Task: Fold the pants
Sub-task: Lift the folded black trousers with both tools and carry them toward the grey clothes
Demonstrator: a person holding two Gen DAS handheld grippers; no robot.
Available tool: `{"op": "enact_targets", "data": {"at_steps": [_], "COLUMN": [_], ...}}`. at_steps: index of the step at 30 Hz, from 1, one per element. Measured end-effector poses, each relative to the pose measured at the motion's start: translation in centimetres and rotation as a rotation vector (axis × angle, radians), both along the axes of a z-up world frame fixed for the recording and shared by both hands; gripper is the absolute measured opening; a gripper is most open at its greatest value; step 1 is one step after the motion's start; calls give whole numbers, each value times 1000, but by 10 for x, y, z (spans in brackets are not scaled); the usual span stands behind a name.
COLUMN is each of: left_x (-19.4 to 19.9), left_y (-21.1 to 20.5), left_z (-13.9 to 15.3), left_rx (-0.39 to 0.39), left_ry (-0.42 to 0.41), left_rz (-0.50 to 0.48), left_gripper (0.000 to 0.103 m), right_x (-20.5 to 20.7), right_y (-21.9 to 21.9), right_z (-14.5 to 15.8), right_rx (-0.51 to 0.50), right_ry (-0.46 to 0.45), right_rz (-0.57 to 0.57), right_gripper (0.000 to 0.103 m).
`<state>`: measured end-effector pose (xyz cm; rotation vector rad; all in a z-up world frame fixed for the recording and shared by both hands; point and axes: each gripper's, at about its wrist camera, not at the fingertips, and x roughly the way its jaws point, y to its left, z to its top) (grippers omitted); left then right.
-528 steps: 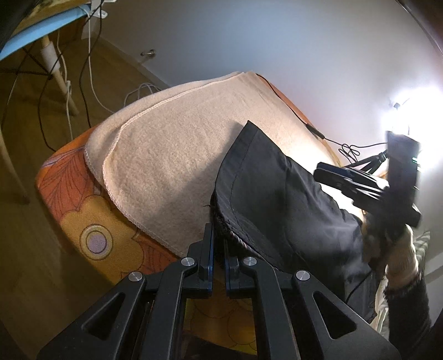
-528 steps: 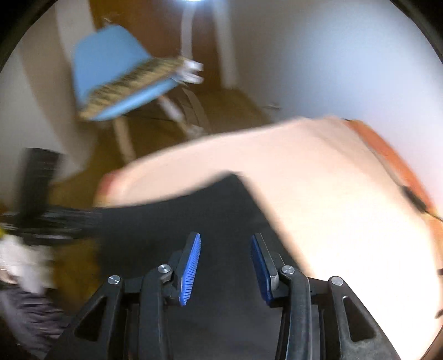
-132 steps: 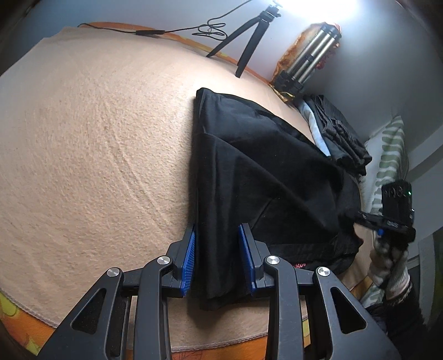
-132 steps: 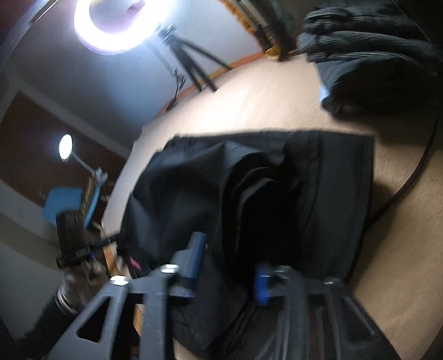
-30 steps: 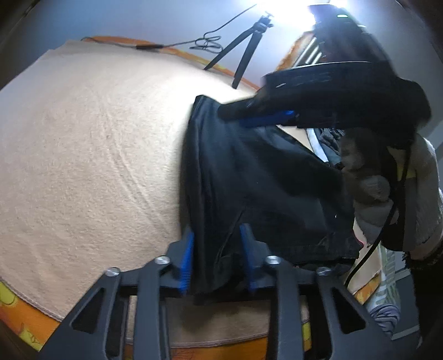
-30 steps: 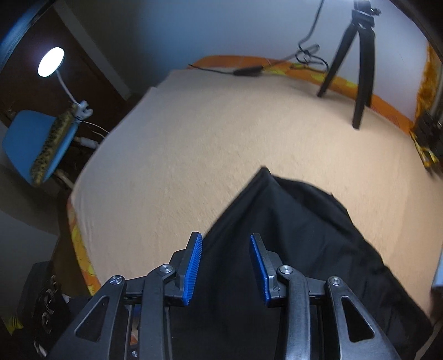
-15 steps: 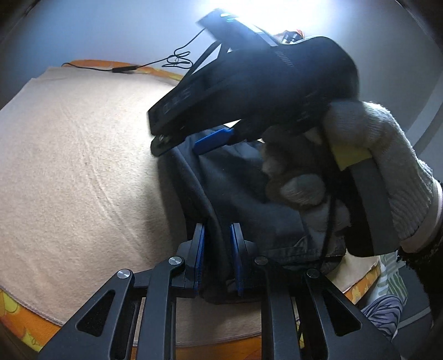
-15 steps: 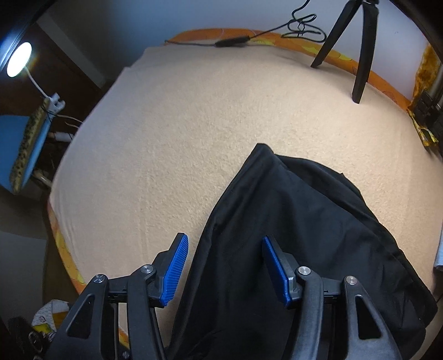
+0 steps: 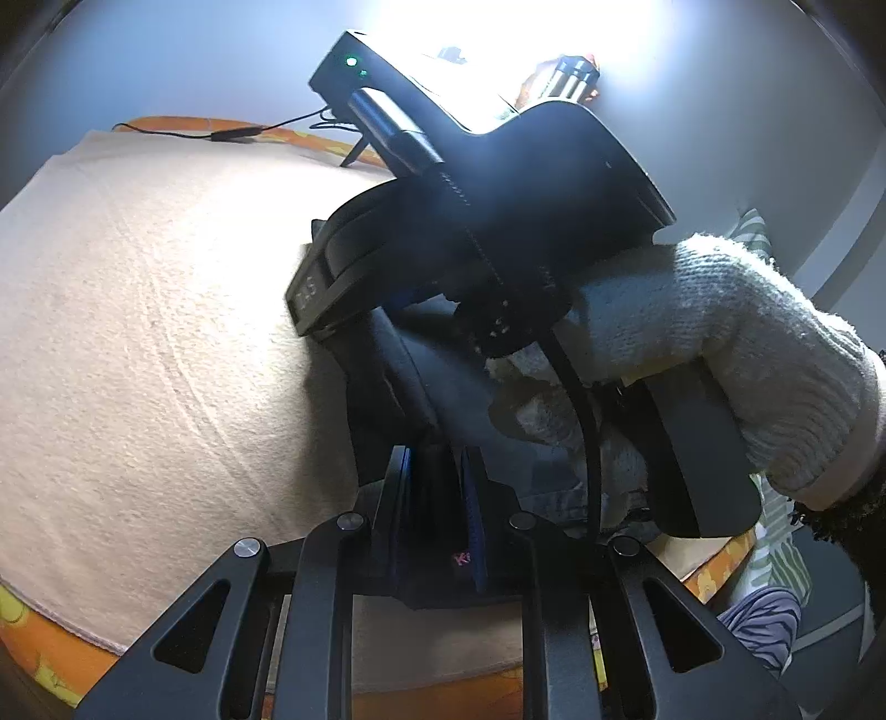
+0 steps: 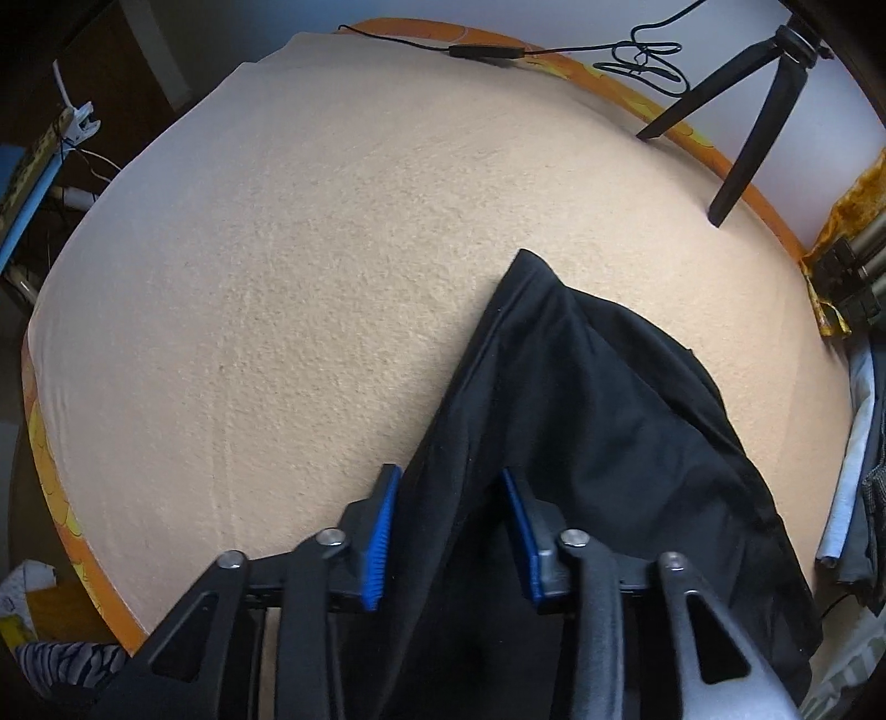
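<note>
Black pants (image 10: 581, 415) lie folded on a beige blanket (image 10: 304, 277), one corner pointing away from me. My right gripper (image 10: 451, 531) points steeply down over the pants' left edge. Its jaws are closing with that edge between the blue pads, and the cloth there still lies flat. In the left wrist view, my left gripper (image 9: 437, 487) is shut on the near hem of the pants (image 9: 398, 387). The right gripper's black body and a gloved hand (image 9: 720, 354) hang close above it and hide most of the garment.
The blanket covers an orange flowered mattress (image 10: 50, 482). A black tripod (image 10: 747, 111) and a cable (image 10: 487, 52) stand at the far edge. Other dark clothes (image 10: 869, 482) are piled at the right. A blue chair (image 10: 22, 183) is off to the left.
The right gripper came down and nearer onto the pants' left edge. Its jaws spread wide, then narrowed around the cloth. The left gripper kept its hold and stayed put.
</note>
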<state>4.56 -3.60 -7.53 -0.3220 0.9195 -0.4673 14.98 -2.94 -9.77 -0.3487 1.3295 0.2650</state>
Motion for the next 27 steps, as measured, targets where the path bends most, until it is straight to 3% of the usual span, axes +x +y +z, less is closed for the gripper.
{"op": "enact_targets", "data": {"at_steps": [5, 8, 12, 19, 27], "left_x": [-5, -11, -15, -10, -5], "left_y": [8, 22, 43, 70, 26], "left_z": [2, 10, 24, 28, 22], "left_rx": [-30, -78, -63, -66, -10], "left_ry": [19, 25, -31, -46, -43], "left_rz": [-6, -6, 24, 93, 34], "left_gripper": [16, 24, 28, 28, 28], "right_x": [-4, -9, -13, -31, -58], "right_y": [-9, -27, -58, -108, -166], "right_z": [5, 12, 25, 53, 78], "right_rx": [55, 148, 280, 450, 554], "right_ry": [-5, -11, -35, -95, -171], "right_rz": [-19, -54, -117, -193, -272], "right_gripper": [10, 4, 2, 1, 1]}}
